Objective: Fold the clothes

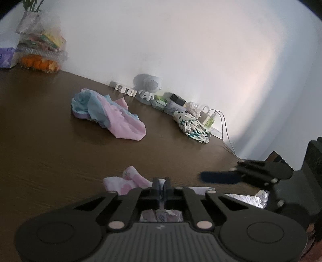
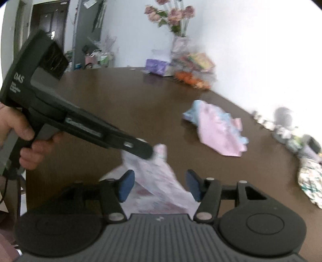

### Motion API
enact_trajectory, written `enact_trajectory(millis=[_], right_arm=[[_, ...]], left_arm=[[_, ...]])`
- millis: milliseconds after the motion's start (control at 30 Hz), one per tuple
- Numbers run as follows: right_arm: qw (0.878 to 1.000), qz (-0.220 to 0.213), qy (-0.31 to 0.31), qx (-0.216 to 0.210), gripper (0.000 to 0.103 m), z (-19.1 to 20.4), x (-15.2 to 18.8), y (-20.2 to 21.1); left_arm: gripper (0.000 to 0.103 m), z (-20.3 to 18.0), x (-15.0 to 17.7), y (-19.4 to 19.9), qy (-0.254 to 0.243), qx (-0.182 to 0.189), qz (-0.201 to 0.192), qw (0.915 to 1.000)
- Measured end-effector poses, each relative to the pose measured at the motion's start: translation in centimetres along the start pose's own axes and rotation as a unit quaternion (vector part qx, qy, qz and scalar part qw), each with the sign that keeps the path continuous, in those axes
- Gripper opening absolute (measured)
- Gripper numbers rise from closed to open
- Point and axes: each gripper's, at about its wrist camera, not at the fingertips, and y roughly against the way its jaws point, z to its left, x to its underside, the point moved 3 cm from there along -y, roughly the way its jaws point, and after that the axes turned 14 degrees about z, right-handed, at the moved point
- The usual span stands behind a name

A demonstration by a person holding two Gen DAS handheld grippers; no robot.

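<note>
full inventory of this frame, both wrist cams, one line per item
white-pink printed garment: 1, near table edge, lifted by left claw
pink-blue garment: 1, crumpled, mid-table
floral white-teal garment: 1, bunched by wall
table: 1, dark brown wood
snack bag with oranges: 1, far corner
purple box: 1, beside the bag
pink flowers in vase: 1 bunch, behind the bag
white round figurine: 1, against wall
white cables: 2, by wall
left claw: black, shut on the printed garment
right claw: black with blue pads, open around the hanging cloth
person's hand: 1, on the left handle
</note>
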Motion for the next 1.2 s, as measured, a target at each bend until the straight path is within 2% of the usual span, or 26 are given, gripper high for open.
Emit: enact_trajectory(millis=[100,267,333,400,467,500,633,700,733,767,833,933,1033,1100,1133,1167,1200], right_arm=[[1.0,0.02,0.004,0.013,0.063,-1.7,1.1,0.6],[0.999,0.038,0.026,-0.015,0.061,-2.0,1.6,-0.2],[0.998,0.037,0.04,-0.02,0.051,-1.5,1.6,-0.6],[0.997,0.044,0.055,-0.032,0.022,-0.8,1.6,-1.0],[0.995,0.057,0.07,-0.043,0.008,0.1,1.8,-1.5],[0.994,0.061,0.078,-0.043,0.007,0.6,1.9,-1.6],[0.992,0.062,0.105,-0.039,0.007,2.4,2.6,-1.8],[0.992,0.063,0.107,-0.033,0.008,3.0,2.9,-2.0],[0.992,0.065,0.104,-0.03,0.008,3.0,3.0,-2.1],[0.992,0.066,0.1,-0.028,0.009,3.0,3.1,-2.2],[0.993,0.068,0.091,-0.026,0.01,3.0,3.2,-2.5],[0.994,0.066,0.079,-0.019,0.015,3.2,3.4,-2.7],[0.996,0.061,0.063,-0.015,0.016,3.1,3.6,-2.8],[0.997,0.056,0.051,-0.01,0.025,2.9,3.8,-2.7],[0.997,0.054,0.045,-0.008,0.029,2.8,3.9,-2.6],[0.998,0.051,0.041,-0.006,0.041,2.7,4.1,-2.5],[0.998,0.049,0.036,-0.004,0.053,2.6,4.2,-2.4]], left_arm=[[0.002,0.3,0.0,0.2,0.001,-0.003,-0.001,1.0],[0.002,0.3,0.3,0.4,0.005,0.002,-0.005,1.0],[0.002,0.3,0.6,0.4,0.005,0.003,-0.006,1.0],[0.002,0.4,0.7,0.4,0.007,0.0,-0.006,1.0],[0.002,0.5,0.8,0.3,0.009,-0.003,-0.005,0.9999],[0.002,0.6,0.9,0.2,0.009,-0.006,-0.004,0.9999],[0.003,1.1,1.1,0.0,0.017,-0.016,-0.004,0.9997],[0.008,1.4,1.1,0.1,0.027,-0.023,-0.008,0.9993],[0.021,1.6,1.1,0.4,0.037,-0.03,-0.014,0.9988],[0.04,1.6,1.0,0.9,0.043,-0.039,-0.023,0.998],[0.053,1.2,0.7,2.1,0.045,-0.053,-0.05,0.9963],[0.053,-0.5,0.3,3.4,0.018,-0.038,-0.073,0.9965],[0.051,-2.9,0.4,2.8,-0.025,-0.009,-0.057,0.998],[0.042,-4.4,0.9,1.3,-0.062,-0.01,-0.035,0.9974],[0.029,-4.9,1.2,0.4,-0.074,-0.014,-0.019,0.9969],[0.021,-5.0,1.5,-0.5,-0.077,-0.018,-0.003,0.9969],[0.018,-5.0,1.7,-1.3,-0.075,-0.023,0.014,0.9969]])
